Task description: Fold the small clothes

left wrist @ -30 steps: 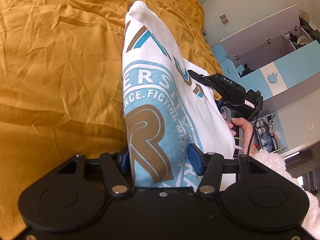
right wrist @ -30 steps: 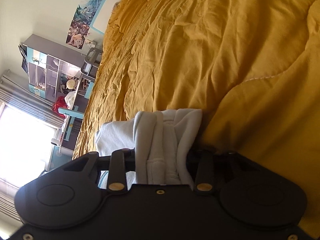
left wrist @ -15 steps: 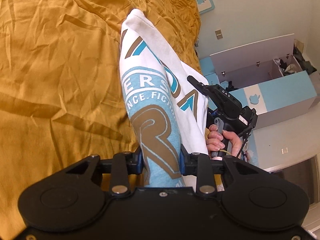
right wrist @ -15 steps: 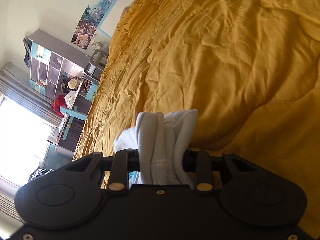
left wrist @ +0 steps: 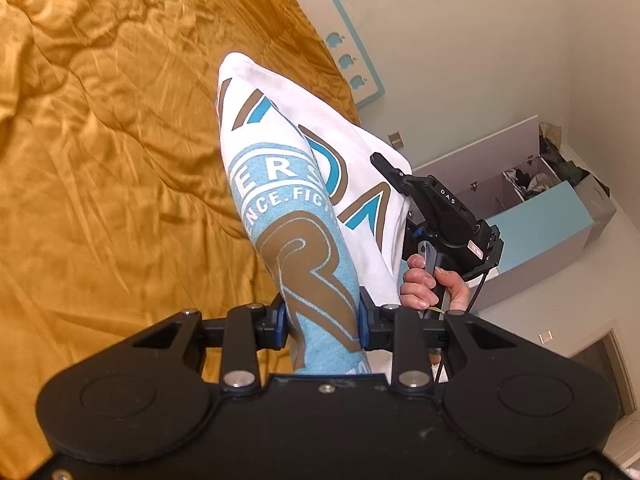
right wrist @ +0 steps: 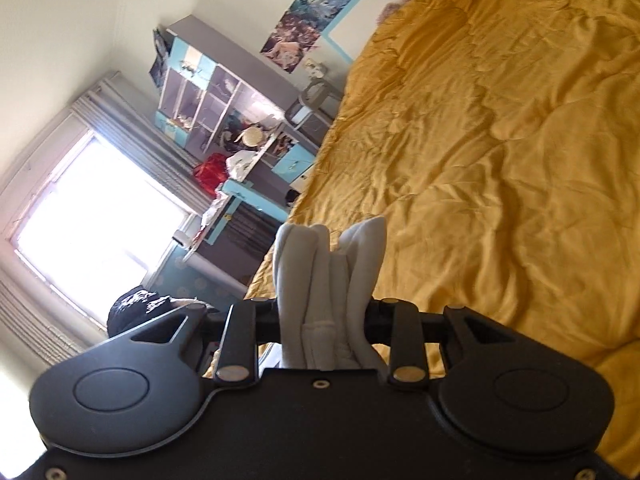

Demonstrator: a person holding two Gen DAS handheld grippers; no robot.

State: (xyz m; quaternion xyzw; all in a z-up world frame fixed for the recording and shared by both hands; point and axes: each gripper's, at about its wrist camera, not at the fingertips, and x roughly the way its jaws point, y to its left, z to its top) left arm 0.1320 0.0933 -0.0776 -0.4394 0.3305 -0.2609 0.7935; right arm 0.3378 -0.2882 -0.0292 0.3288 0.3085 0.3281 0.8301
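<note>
Holding shirt (left wrist: 304, 216) bunched, lifted off the bed (left wrist: 100, 168) | left gripper (left wrist: 322, 322) clamped on printed part | right gripper (right wrist: 326, 320) clamped on white folds | progress: early, no neat fold visible, laying flat and folding remain

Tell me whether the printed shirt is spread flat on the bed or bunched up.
Bunched up: the printed shirt hangs gathered between the left tool and right tool, lifted off the orange bedspread.

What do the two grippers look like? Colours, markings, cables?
Left gripper: matte black, blue finger pads, silver pivot screws, two round housings. Right gripper: same black build; from the left view its body reads "DAS", with a red sticker and a black cable. No sleeve visible.
</note>
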